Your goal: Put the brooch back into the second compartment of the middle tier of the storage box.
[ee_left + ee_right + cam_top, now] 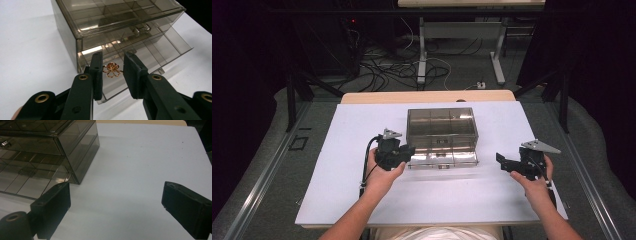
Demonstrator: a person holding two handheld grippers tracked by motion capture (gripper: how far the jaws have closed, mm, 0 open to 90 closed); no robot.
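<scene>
A smoky clear drawer box point(441, 125) stands on the white tabletop, with its bottom drawer point(442, 156) pulled out toward me. My left gripper point(408, 151) is at the drawer's left front corner. In the left gripper view a small gold flower-shaped ornament point(112, 70) is pinched between the two black jaws of that gripper point(113, 72), just above the open drawer point(160, 50). My right gripper point(501, 161) hovers over bare table to the right of the box. Its jaws point(116, 205) stand wide apart and hold nothing, with the box point(75, 142) and drawer point(25, 180) to its left.
The white board point(362, 200) covers the table, with bare room in front of and beside the box. Behind the table the floor holds loose cables point(402, 65) and the white legs of another desk point(498, 60). Metal rails run along both sides.
</scene>
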